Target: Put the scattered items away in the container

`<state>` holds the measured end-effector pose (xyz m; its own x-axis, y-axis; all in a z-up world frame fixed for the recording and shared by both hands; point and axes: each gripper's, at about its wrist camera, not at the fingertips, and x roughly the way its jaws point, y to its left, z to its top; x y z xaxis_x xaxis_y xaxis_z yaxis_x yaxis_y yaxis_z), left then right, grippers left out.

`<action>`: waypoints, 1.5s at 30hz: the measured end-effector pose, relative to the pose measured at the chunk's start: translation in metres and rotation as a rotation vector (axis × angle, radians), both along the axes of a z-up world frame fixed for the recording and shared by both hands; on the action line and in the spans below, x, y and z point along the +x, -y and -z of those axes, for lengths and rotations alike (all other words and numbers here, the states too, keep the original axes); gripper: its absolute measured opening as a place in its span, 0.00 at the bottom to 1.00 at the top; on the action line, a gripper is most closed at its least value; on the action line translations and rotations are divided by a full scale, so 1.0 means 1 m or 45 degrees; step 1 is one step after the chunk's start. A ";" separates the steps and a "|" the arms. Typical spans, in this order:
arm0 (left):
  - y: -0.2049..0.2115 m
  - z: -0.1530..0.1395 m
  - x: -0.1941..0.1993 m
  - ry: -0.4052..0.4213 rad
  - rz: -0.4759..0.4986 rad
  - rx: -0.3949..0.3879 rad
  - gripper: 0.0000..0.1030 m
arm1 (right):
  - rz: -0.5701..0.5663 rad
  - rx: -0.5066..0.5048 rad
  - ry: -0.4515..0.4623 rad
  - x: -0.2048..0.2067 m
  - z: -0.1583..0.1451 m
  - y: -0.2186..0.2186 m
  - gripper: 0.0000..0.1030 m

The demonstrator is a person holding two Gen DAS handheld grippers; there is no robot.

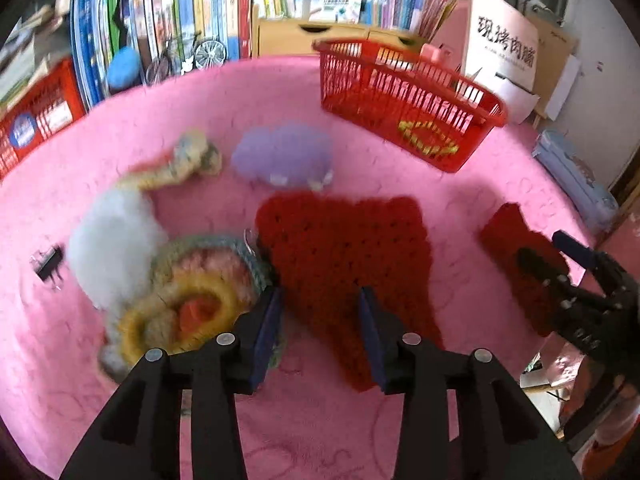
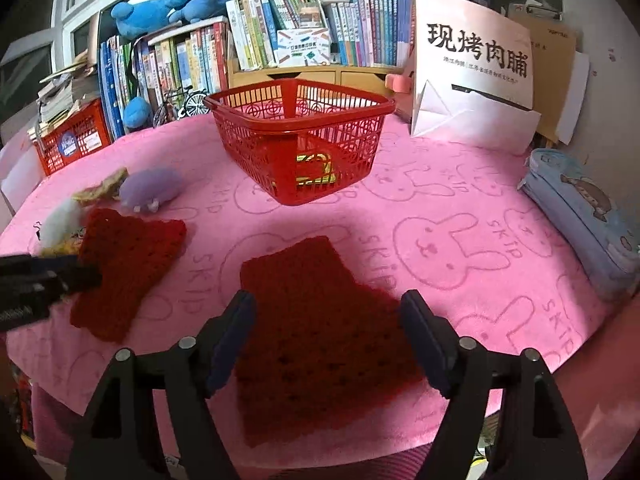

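- Left wrist view: left gripper [image 1: 320, 308] hangs with its fingers partly spread, pinching nothing; a red knitted piece [image 1: 344, 256] lies between and beyond them, a multicoloured knit [image 1: 200, 292] just left.
- Right wrist view: right gripper [image 2: 328, 320] has fingers spread wide astride a second red knitted piece [image 2: 320, 320]; the red basket [image 2: 300, 140] stands well beyond.
- Judging by this, pickup is in hand; next, lower and pinch.
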<state>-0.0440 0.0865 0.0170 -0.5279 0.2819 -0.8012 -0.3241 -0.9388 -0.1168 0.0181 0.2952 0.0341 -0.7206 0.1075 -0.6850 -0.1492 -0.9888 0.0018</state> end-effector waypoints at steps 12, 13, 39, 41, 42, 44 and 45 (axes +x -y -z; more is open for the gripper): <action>-0.008 0.007 -0.009 -0.036 -0.002 0.036 0.32 | -0.007 0.068 0.025 -0.016 0.014 0.006 0.67; -0.007 0.004 -0.008 -0.030 0.001 0.065 0.18 | 0.002 0.046 0.012 -0.014 0.010 0.006 0.60; -0.004 -0.007 0.000 -0.062 0.019 -0.009 0.17 | -0.088 -0.244 -0.098 -0.001 -0.032 0.014 0.12; -0.005 0.001 -0.003 -0.039 0.002 -0.041 0.17 | -0.090 -0.243 -0.096 -0.002 -0.032 0.015 0.12; -0.004 0.003 -0.003 -0.041 -0.001 -0.044 0.18 | -0.091 -0.243 -0.095 -0.002 -0.031 0.015 0.12; -0.004 0.004 -0.003 -0.061 0.001 -0.045 0.22 | -0.065 -0.195 -0.091 -0.004 -0.028 0.017 0.12; -0.004 0.005 -0.002 -0.075 0.001 -0.059 0.24 | -0.028 -0.126 -0.085 -0.005 -0.026 0.020 0.12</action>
<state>-0.0464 0.0908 0.0121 -0.5746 0.2458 -0.7806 -0.3297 -0.9425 -0.0541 0.0132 0.2749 0.0596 -0.7666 0.0253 -0.6416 -0.1240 -0.9863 0.1092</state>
